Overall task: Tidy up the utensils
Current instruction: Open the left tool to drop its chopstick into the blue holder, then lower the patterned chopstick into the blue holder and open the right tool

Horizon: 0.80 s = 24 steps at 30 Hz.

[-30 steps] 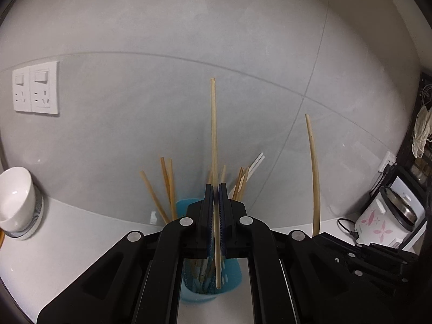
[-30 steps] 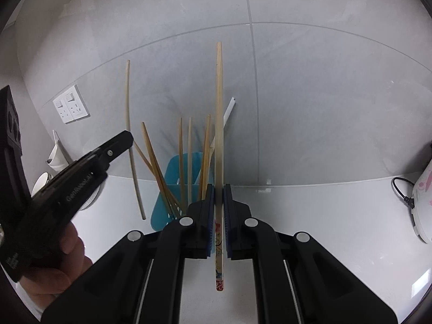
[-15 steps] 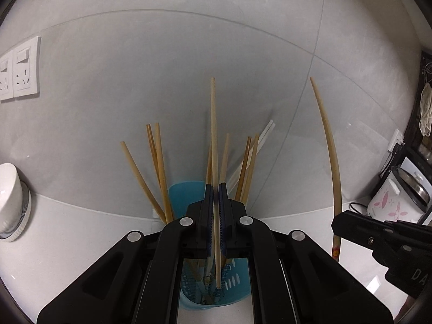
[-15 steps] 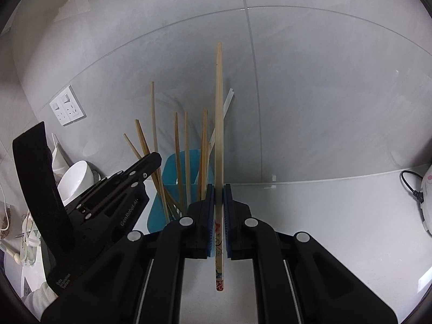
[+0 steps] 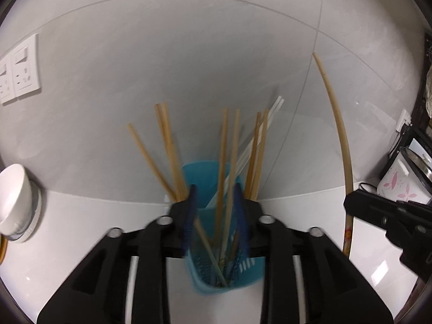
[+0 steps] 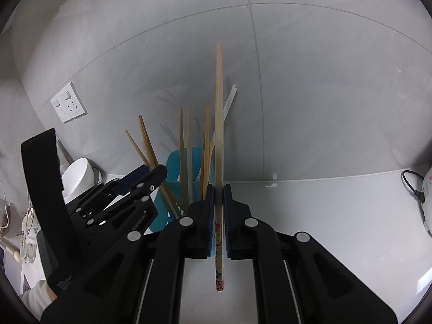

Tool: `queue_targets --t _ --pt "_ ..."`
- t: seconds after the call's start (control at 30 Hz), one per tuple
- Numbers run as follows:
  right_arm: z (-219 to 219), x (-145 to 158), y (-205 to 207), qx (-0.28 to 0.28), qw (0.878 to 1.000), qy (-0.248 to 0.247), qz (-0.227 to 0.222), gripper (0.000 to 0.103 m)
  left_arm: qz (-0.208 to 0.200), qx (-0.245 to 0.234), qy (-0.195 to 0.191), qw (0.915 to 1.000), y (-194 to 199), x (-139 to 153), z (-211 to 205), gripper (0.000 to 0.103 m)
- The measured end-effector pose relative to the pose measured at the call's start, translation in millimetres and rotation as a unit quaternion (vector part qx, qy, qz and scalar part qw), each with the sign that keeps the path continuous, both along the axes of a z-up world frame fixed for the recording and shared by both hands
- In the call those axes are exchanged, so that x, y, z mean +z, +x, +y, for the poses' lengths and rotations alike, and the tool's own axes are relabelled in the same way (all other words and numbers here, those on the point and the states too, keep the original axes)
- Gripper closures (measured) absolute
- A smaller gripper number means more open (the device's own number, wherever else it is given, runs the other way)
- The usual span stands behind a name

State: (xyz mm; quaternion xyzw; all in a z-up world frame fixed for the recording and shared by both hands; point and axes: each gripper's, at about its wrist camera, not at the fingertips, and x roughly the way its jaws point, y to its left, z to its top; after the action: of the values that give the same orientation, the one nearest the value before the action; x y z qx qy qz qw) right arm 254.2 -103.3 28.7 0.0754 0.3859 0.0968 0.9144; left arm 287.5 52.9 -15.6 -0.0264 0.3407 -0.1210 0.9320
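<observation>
Blue plastic holder (image 5: 199, 172) stands at lower centre of the left view on the white tabletop (image 5: 81, 216), bristling with wooden chopsticks (image 5: 168, 145). Left tongs (image 5: 216, 216) gape, released, straddling it. Right tongs (image 6: 219, 210) are clenched on one upright patterned chopstick (image 6: 219, 124), mid-frame, beside the holder.

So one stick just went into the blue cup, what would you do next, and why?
Probably carry the right tool over the blue cup and lower its chopstick in. The left tool stands open above the cup with nothing between its fingers, while the right one grips a chopstick upright, beside the cup rather than over it.
</observation>
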Motion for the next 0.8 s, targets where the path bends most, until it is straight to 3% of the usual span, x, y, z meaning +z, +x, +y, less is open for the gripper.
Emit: queue_targets --t 0.13,0.4,0.57,0.8 --pt "-0.3 2.5 0.0 0.015 0.999 0.023 -0.018 0.097 0.025 0.01 0.011 0.9996 -10.1 -5.7 10.6 0.051" --pt "7.9 7.3 7.2 0.034 0.997 0.043 -0.05 0.097 0.054 0.028 0.036 0.9975 -38.0 -9.4 42.0 0.012" --pt "13.6 9.0 12.3 0.041 0.996 0.055 -0.061 0.097 0.069 0.033 0.036 0.9964 -44.5 -5.7 52.1 0.006" --pt "20.4 4.7 24.5 0.046 0.993 0.073 -0.082 0.097 0.083 0.049 0.031 0.9949 -41.6 -8.2 62.0 0.006"
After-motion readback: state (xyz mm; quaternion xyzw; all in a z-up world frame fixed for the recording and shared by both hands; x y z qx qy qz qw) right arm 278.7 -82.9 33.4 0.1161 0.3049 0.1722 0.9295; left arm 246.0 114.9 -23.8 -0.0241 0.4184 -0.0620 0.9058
